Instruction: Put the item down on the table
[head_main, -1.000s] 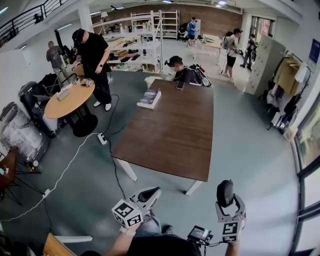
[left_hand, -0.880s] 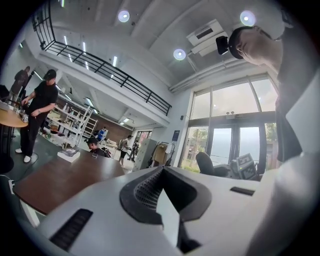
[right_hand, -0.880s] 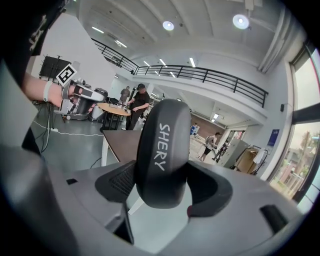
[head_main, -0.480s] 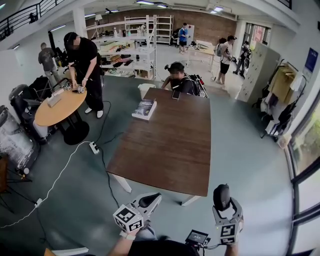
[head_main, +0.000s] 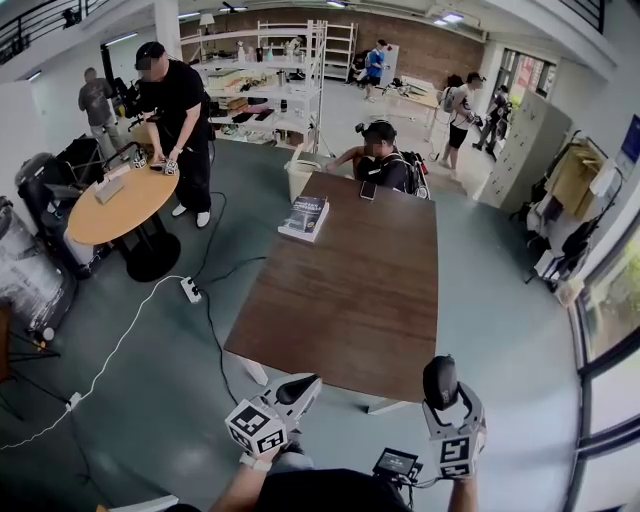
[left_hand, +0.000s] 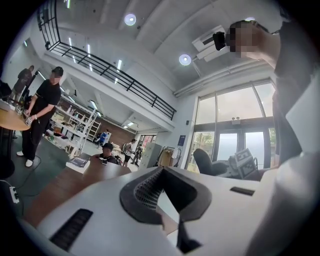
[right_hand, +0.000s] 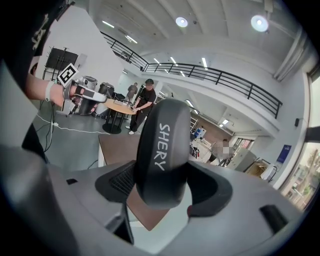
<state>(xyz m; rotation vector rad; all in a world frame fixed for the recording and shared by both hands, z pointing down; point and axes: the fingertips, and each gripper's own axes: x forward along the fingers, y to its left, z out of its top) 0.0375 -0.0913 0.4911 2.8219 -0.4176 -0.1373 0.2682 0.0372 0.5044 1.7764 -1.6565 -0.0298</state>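
Ahead, the long brown table (head_main: 340, 290) is stretching away, and the round table (head_main: 110, 205) is standing well off to its left. The right gripper (head_main: 447, 400) is hovering short of the long table's near edge, its jaws clamping something dark. The left gripper (head_main: 306, 383) is hanging beside it, its tips meeting on nothing. A book (head_main: 305, 215) is lying at the long table's far left corner. The black item (head_main: 439, 375), lettered SHERY, is standing upright between the right jaws, in the air and not touching the table.

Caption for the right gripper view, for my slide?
Right gripper shut on a black item marked SHERY, brown table beyond.
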